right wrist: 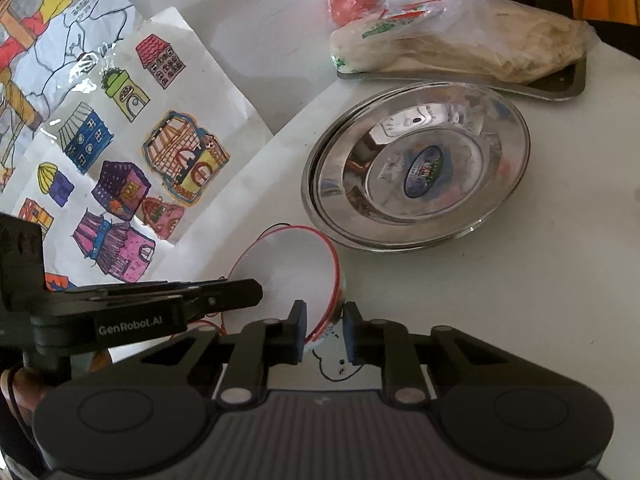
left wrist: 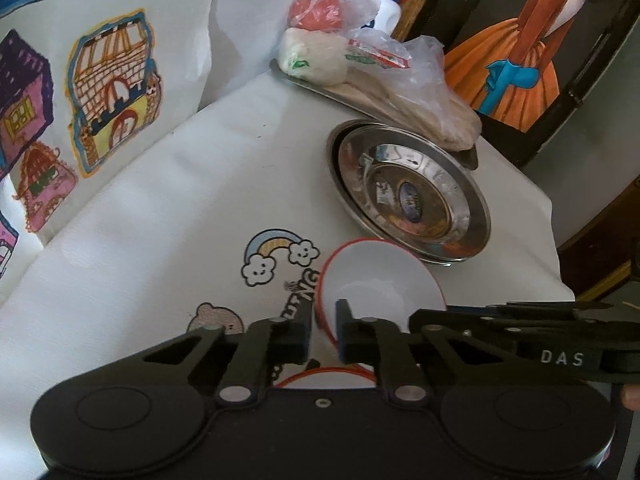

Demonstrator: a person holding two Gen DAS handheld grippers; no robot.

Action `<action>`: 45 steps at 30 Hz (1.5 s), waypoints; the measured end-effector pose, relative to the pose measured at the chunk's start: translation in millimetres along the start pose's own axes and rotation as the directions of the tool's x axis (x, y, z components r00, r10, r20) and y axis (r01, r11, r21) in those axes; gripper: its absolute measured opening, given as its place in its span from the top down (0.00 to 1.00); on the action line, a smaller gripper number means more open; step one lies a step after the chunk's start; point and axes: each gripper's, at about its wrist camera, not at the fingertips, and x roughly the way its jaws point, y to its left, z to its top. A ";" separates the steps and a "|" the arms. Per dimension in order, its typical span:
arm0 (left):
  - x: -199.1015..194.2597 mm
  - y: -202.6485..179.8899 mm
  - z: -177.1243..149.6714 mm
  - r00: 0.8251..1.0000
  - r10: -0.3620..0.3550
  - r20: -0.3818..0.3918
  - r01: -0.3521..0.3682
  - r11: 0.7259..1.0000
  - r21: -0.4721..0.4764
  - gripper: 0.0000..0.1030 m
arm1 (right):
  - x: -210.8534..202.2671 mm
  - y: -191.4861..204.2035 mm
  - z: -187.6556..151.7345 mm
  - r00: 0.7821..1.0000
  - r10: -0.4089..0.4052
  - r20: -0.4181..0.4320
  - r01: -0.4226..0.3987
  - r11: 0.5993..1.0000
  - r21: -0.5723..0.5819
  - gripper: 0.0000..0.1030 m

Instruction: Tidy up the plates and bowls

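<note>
A white bowl with a red rim (left wrist: 380,276) is tilted over the white tablecloth, its opening turned towards the left wrist camera. My left gripper (left wrist: 325,328) is shut on its near left rim. In the right wrist view the same bowl (right wrist: 288,264) has its right rim pinched between the pads of my right gripper (right wrist: 325,332). Each gripper shows side-on in the other's view: the right one (left wrist: 416,320) and the left one (right wrist: 258,292). A second red-rimmed white dish (left wrist: 328,376) lies mostly hidden under my left gripper. Two stacked steel plates (left wrist: 412,196) (right wrist: 416,164) sit just beyond the bowl.
A steel tray (right wrist: 560,88) with bagged bread and other food in plastic stands behind the steel plates. Children's drawings of houses (right wrist: 120,152) cover the wall on the left. The table's far right edge (left wrist: 556,240) drops off beside a dark framed picture.
</note>
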 end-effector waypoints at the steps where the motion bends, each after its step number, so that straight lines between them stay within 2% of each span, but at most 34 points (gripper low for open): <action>1: -0.3 -1.9 -0.4 1.000 0.009 0.003 -0.009 1.000 0.005 0.89 | -0.2 -1.8 0.0 1.000 0.004 -0.001 -0.004 1.000 0.007 0.80; 8: -3.2 -2.6 2.5 1.000 0.001 0.007 0.000 0.999 -0.038 0.92 | -3.1 -6.7 -2.1 1.000 -0.008 0.019 0.007 0.999 0.047 0.87; 15: -12.9 -15.1 4.3 0.999 0.005 0.038 -0.004 1.000 -0.029 0.92 | -20.1 -5.6 -2.1 0.998 -0.009 0.062 0.006 0.999 0.049 0.87; 27: -63.6 -48.2 -17.9 0.995 -0.040 0.094 0.038 0.999 0.020 0.92 | -82.9 8.5 -25.3 0.993 0.004 0.119 -0.008 1.000 0.026 0.87; 36: -93.8 -73.3 -57.7 0.992 -0.088 0.093 0.083 0.995 0.055 0.92 | -125.9 18.0 -62.7 0.995 -0.034 0.092 0.035 0.999 -0.002 0.87; 41: -93.6 -78.4 -78.1 0.992 -0.110 0.056 0.107 0.993 0.050 0.92 | -131.8 18.3 -79.2 0.997 -0.061 0.056 0.062 0.998 -0.006 0.87; 45: -88.2 -79.7 -92.9 0.995 -0.096 0.018 0.095 0.994 0.046 0.92 | -127.7 19.8 -86.8 0.997 -0.081 0.005 0.081 0.996 -0.022 0.87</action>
